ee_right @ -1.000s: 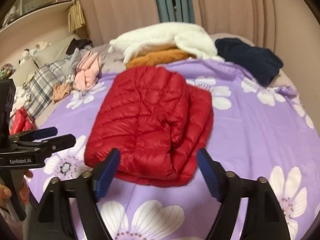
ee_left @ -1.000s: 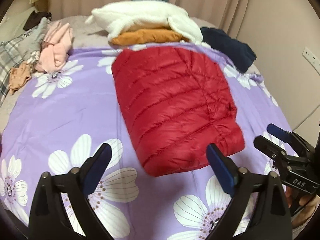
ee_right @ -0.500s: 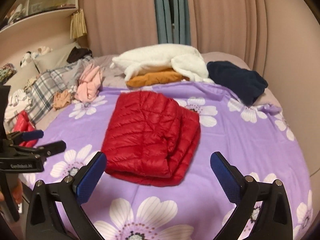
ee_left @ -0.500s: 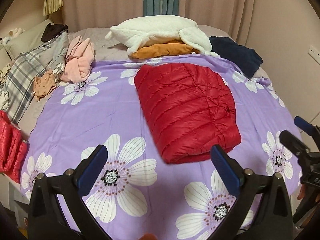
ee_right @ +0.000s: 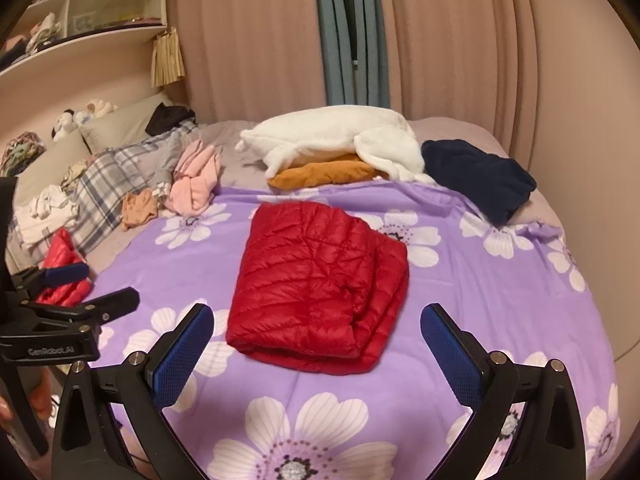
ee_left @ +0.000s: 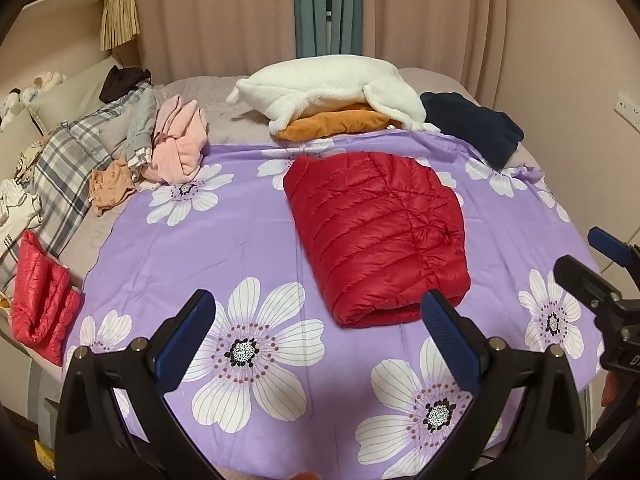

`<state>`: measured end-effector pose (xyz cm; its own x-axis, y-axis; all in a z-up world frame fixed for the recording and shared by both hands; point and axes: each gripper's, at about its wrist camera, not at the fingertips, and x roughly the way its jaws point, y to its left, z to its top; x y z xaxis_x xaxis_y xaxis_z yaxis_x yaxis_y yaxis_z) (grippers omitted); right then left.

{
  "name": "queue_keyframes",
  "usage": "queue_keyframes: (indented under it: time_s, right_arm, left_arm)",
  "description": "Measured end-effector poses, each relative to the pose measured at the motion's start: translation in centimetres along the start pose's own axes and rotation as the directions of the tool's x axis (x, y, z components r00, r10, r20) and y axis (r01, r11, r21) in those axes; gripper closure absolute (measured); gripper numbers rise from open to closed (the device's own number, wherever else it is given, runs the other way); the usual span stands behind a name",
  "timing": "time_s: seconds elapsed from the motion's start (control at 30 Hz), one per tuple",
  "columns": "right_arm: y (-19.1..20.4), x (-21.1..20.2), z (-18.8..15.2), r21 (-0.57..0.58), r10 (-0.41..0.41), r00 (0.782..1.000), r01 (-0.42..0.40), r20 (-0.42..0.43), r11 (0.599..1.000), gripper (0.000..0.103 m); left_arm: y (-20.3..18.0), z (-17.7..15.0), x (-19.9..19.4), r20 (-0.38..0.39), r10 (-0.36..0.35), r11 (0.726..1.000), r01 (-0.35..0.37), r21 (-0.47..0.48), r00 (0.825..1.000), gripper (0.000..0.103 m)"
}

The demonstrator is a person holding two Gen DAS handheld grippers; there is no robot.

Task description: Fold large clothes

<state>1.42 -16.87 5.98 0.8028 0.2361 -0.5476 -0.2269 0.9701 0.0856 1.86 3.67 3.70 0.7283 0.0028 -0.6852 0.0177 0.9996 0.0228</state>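
Left hand-held gripper (ee_left: 316, 334) & right hand-held gripper (ee_right: 316, 338): both spread wide, holding nothing, hovering over near edge of bed (ee_left: 240, 240). Purple flowered sheet (ee_right: 500, 292) underneath. Red puffer jacket (ee_right: 320, 288) lies mid-bed, already a folded bundle, apart from both. Prob. light, soft, springy; shell looks slick, so layers may slide or puff open. Best hold: pinch thick near fold, all layers together, one side each. Beyond: pink top (ee_left: 178, 144) at left, white fleece (ee_left: 332, 88) on orange garment (ee_left: 340, 122), navy bundle (ee_left: 472, 128) far right.
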Motion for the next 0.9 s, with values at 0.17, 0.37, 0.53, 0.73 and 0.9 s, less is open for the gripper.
queue_keyframes:
  time_s: [0.17, 0.37, 0.53, 0.73, 0.9]
  right_arm:
    - [-0.06, -0.13, -0.19, 0.011, -0.009, 1.0, 0.009, -0.007, 1.0, 0.001]
    - [-0.07, -0.32, -0.31, 0.016, -0.016, 1.0, 0.016, -0.01, 1.0, 0.001]
    - [-0.05, -0.17, -0.33, 0.011, -0.018, 1.0, 0.018, -0.017, 1.0, 0.001]
    - [0.11, 0.08, -0.33, 0.001, -0.015, 1.0, 0.015, -0.025, 1.0, 0.001]
    - [0.25, 0.17, -0.31, -0.003, -0.013, 0.999, 0.013, -0.029, 1.0, 0.001]
  left_arm:
    - [-0.18, -0.2, -0.17, -0.001, 0.008, 1.0, -0.008, -0.009, 1.0, 0.0]
    - [-0.37, -0.33, -0.04, -0.009, 0.007, 1.0, -0.007, -0.007, 1.0, 0.0]
    - [-0.42, -0.39, -0.02, -0.006, 0.011, 1.0, -0.011, -0.009, 1.0, 0.0]
    - [-0.47, -0.57, 0.34, -0.016, 0.009, 1.0, -0.009, -0.017, 1.0, 0.0]
    - [-0.54, -0.72, 0.43, -0.019, 0.008, 1.0, -0.008, -0.018, 1.0, 0.0]
